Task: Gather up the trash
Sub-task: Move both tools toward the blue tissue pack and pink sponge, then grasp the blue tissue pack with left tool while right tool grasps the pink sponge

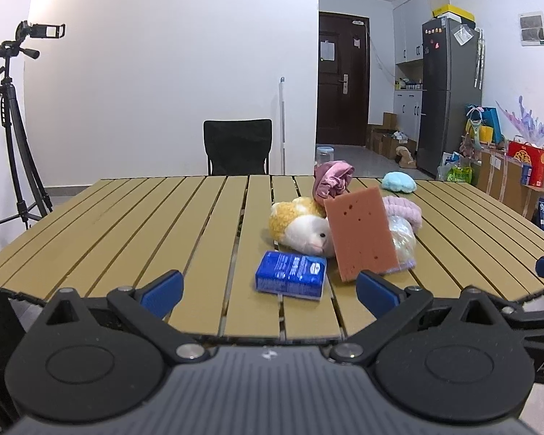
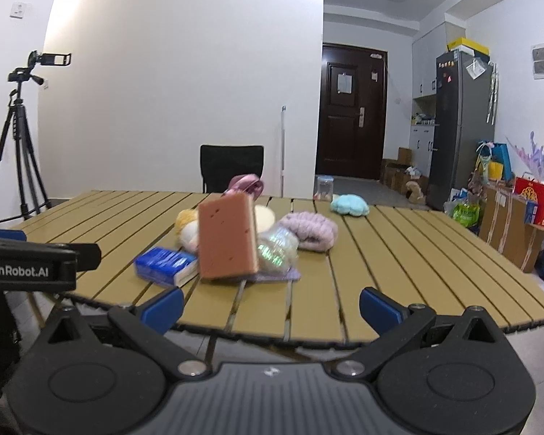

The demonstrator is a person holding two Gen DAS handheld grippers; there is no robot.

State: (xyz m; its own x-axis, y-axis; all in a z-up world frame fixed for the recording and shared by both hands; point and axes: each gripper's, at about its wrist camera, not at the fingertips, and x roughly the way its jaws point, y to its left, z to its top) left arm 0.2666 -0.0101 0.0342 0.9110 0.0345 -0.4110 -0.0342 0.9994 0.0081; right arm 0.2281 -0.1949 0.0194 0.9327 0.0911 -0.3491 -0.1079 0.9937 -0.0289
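A pile of items lies on the slatted tan table (image 1: pixel 127 224). A blue tissue packet (image 1: pixel 291 276) lies nearest. Behind it a reddish-brown sponge (image 1: pixel 361 232) leans upright against a crumpled clear plastic wrapper (image 1: pixel 404 241). A yellow and white plush toy (image 1: pixel 301 226), a lilac fuzzy cloth (image 1: pixel 404 210), a pink satin cloth (image 1: pixel 333 178) and a light blue plush (image 1: pixel 399 182) lie around them. My left gripper (image 1: pixel 270 291) is open at the near edge, just short of the packet. My right gripper (image 2: pixel 272 306) is open, off the near edge, empty.
A black chair (image 1: pixel 238 146) stands behind the table. A camera tripod (image 1: pixel 9 119) is at far left. A fridge (image 1: pixel 448 94), boxes and bags (image 1: pixel 518 174) crowd the right side. A clear jar (image 1: pixel 324 154) sits on the floor beyond.
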